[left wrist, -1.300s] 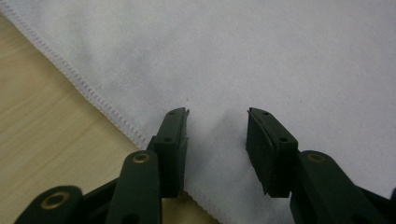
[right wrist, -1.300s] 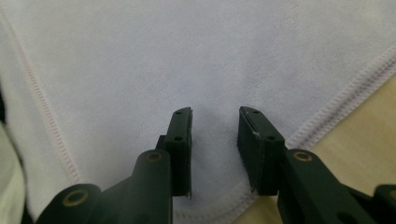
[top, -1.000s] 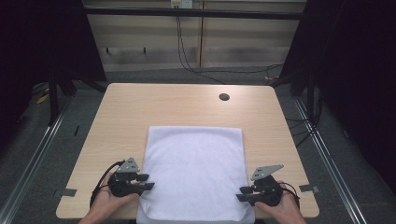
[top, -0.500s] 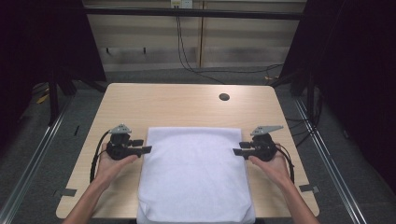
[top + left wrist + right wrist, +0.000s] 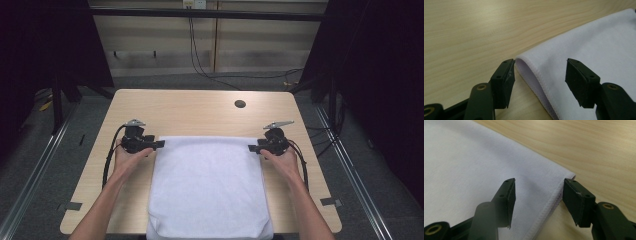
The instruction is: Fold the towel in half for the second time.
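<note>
A white cloth (image 5: 207,187) lies flat on the wooden desk (image 5: 200,112), its near edge hanging a little over the person's side. The left hand-held gripper (image 5: 159,144) sits at the cloth's far left corner, the right hand-held gripper (image 5: 252,148) at the far right corner, each pointing inward. Both have just been opening and now stand wide. In the left gripper view the folded corner (image 5: 524,61) lies between the jaws, unpinched; in the right gripper view the hemmed edge (image 5: 554,195) runs between the jaws, just beside one pad (image 5: 576,200). A small dark hole (image 5: 240,104) marks the desk farther back.
</note>
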`<state>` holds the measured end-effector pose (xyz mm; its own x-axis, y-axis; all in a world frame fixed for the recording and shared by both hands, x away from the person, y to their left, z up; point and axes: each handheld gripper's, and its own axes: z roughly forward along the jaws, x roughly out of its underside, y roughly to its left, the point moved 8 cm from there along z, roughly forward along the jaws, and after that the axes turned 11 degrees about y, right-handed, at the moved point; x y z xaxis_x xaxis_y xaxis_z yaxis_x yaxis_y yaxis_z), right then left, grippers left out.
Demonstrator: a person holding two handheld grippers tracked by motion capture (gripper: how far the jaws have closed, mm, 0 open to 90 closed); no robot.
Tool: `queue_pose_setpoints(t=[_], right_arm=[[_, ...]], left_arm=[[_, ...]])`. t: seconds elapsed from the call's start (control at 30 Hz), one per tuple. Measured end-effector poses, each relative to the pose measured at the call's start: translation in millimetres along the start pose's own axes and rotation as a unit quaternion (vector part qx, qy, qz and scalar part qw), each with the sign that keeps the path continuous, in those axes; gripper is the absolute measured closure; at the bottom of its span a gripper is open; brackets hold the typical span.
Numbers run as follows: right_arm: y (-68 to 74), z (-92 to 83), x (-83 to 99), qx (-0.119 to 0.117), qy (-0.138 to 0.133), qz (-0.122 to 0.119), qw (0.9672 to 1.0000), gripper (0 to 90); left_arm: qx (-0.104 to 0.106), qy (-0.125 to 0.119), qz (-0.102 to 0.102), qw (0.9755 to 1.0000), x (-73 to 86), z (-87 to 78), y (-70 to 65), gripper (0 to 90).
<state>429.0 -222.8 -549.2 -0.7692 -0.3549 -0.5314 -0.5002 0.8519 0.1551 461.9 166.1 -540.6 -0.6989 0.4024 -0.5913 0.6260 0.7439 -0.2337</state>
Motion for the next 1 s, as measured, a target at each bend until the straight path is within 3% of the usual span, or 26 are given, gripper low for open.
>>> queue_pose_setpoints(t=[0.03,0.1,0.17,0.37,0.43,0.47,0.63,0.67,0.8,0.83,0.9,1.0], right_arm=[[-1.1,1.4,-0.8,-0.004,-0.001,0.001,1.0000,44.5],[-5.6,4.6,-1.3,-0.002,0.006,0.009,0.9999,43.1],[-10.9,7.9,-2.6,-0.004,0.012,0.015,0.9998,42.5],[-21.1,12.1,-6.3,-0.021,0.002,0.037,0.9991,44.3],[-21.6,12.8,-7.7,-0.020,0.004,0.035,0.9992,45.9],[-21.1,13.2,-8.2,-0.018,0.006,0.033,0.9993,47.1],[-15.1,17.7,-12.3,-0.025,0.002,0.018,0.9995,55.1],[-15.7,18.1,-12.8,-0.034,-0.002,0.026,0.9991,59.6],[-14.8,20.0,-13.9,-0.046,0.002,0.031,0.9984,73.2],[-13.7,21.1,-14.9,-0.043,0.001,0.026,0.9987,75.3],[-11.4,22.1,-16.1,-0.044,0.005,0.021,0.9988,77.7],[-12.8,19.6,-17.0,-0.051,0.000,0.027,0.9983,79.0]], left_arm=[[-0.002,0.003,0.000,1.0000,0.2,2.9,0.5,40.2],[-0.026,0.010,-0.006,0.9996,1.3,7.7,7.4,37.6],[-0.014,0.012,-0.019,0.9997,2.4,12.4,9.3,36.3],[-0.012,0.022,-0.001,0.9997,3.6,17.6,6.6,37.6],[-0.019,0.024,0.016,0.9994,4.3,17.6,8.3,43.0],[-0.014,0.021,0.010,0.9996,4.2,17.5,8.6,44.9],[0.010,0.019,0.024,0.9995,6.5,17.2,5.5,58.9],[0.004,0.015,0.031,0.9994,6.2,18.0,5.4,61.4],[0.014,0.005,0.027,0.9995,5.1,21.8,2.0,71.2],[0.025,0.007,0.020,0.9995,5.2,22.4,0.7,75.8],[0.028,0.008,0.024,0.9993,5.5,22.8,0.3,82.5],[0.036,0.009,0.017,0.9991,6.1,22.3,1.6,84.7]])
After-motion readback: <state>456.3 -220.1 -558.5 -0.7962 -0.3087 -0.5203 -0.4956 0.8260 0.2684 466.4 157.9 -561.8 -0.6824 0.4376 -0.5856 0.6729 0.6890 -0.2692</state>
